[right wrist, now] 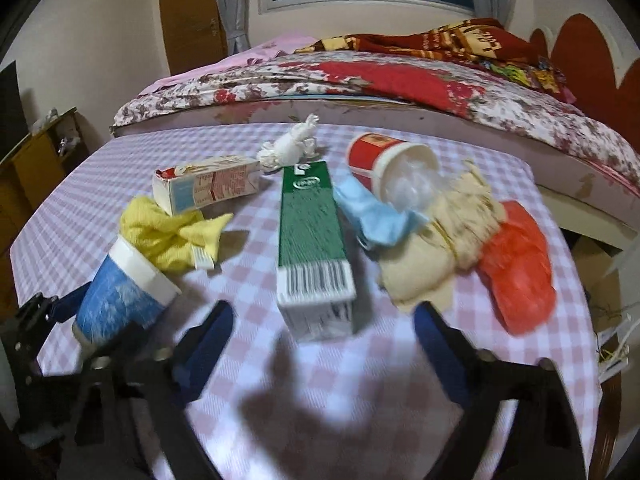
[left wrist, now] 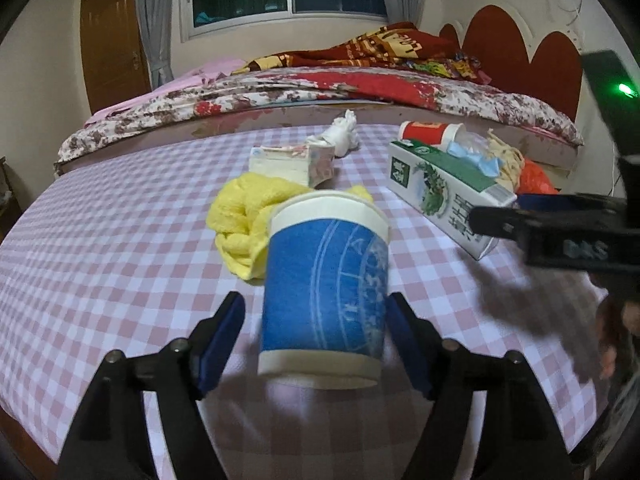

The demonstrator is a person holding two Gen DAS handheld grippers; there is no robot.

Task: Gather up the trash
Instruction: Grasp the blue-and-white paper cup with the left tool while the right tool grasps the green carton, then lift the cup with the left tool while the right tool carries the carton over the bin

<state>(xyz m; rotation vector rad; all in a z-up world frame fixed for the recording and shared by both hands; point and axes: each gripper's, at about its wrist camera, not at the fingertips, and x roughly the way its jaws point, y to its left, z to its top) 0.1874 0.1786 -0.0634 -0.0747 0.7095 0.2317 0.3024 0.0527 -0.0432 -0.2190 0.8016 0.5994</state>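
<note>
Barely started, I'd say: all the trash is on the pink checked tablecloth [right wrist: 100,184] and no bin shows anywhere. The left gripper [left wrist: 316,320] sits wide around the blue paper cup with white rim [left wrist: 326,284]; right pad touching, left pad apart, so not gripped. The cup stands near-centre, axis roughly upright, mouth up. The right gripper [right wrist: 324,328] is wide open and empty, just short of the green-and-white carton [right wrist: 314,240], which lies flat, long axis near-to-far, barcode end nearest.
</note>
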